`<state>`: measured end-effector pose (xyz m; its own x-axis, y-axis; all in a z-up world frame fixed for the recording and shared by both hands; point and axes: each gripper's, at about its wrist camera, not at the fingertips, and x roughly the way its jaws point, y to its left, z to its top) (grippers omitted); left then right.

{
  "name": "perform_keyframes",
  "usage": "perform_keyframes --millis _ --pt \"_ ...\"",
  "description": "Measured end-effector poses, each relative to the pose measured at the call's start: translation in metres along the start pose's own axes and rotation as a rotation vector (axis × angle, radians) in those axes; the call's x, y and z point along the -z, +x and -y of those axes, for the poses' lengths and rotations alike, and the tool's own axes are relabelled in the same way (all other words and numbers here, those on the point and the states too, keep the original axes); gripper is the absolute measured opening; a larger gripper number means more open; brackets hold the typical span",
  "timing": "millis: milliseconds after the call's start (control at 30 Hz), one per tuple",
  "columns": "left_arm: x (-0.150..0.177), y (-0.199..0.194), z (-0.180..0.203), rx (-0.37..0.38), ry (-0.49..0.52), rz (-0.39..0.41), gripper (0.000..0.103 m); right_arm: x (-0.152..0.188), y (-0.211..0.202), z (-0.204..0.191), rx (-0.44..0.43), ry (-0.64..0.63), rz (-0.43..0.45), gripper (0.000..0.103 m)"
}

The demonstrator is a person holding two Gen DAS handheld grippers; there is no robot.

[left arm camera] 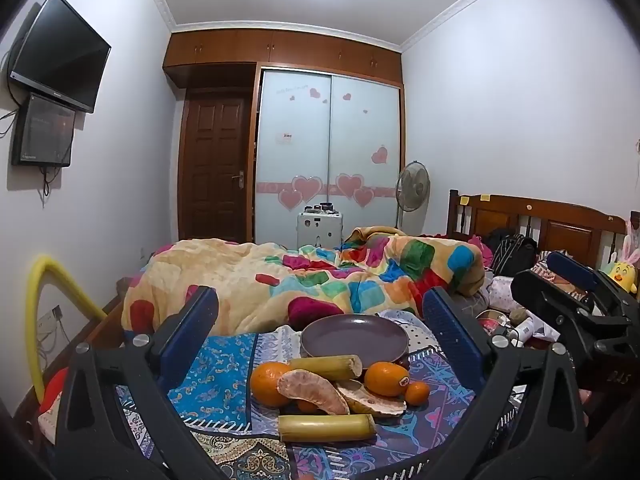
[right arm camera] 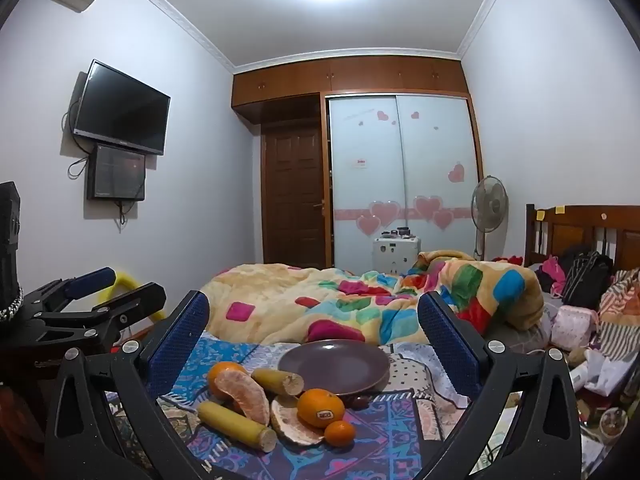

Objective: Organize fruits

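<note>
A purple plate (left arm camera: 354, 336) (right arm camera: 334, 366) sits empty on a patterned cloth (left arm camera: 224, 364) (right arm camera: 384, 432). In front of it lie two oranges (left arm camera: 267, 384) (left arm camera: 386, 378), a small mandarin (left arm camera: 417, 393) (right arm camera: 339, 433), two peeled pomelo pieces (left arm camera: 312, 392) (left arm camera: 370, 402) and two sugarcane pieces (left arm camera: 327, 427) (left arm camera: 328, 366). The stickered orange (right arm camera: 320, 407) also shows in the right wrist view. My left gripper (left arm camera: 318, 312) is open and empty, hovering before the pile. My right gripper (right arm camera: 314, 316) is open and empty, to the right of the left one.
A crumpled colourful quilt (left arm camera: 320, 280) covers the bed behind the plate. Bags and clutter (right arm camera: 580, 320) lie at the right by the headboard (left arm camera: 540, 224). A yellow tube (left arm camera: 44, 312) stands at the left wall under a TV (left arm camera: 60, 52). The right gripper body (left arm camera: 572, 312) sits at the right.
</note>
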<state>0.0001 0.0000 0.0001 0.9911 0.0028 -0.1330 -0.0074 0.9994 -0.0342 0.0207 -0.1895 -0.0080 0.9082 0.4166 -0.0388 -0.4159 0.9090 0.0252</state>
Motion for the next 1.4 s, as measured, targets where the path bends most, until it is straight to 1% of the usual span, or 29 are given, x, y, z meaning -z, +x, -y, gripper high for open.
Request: perform_keyframes --millis 300,333,567,867,1400 --pt "0.009 0.003 -0.007 -0.025 -0.010 -0.008 0.103 0.004 -0.001 -0.004 -0.008 0.010 -0.005 0.103" --pt "0.009 0.003 -0.008 -0.026 -0.010 -0.009 0.103 0.006 0.006 -0.001 -0.016 0.013 -0.017 0.103" --pt "0.008 -0.002 -0.012 -0.027 -0.014 -0.006 0.103 0.008 0.003 -0.006 -0.021 0.011 -0.020 0.103" --pt "0.008 -0.003 -0.016 -0.031 -0.010 -0.001 0.103 0.007 0.008 -0.002 -0.022 0.024 -0.034 0.103" --pt "0.007 -0.003 -0.011 -0.030 0.005 -0.004 0.103 0.007 0.009 -0.001 -0.024 0.028 -0.040 0.103"
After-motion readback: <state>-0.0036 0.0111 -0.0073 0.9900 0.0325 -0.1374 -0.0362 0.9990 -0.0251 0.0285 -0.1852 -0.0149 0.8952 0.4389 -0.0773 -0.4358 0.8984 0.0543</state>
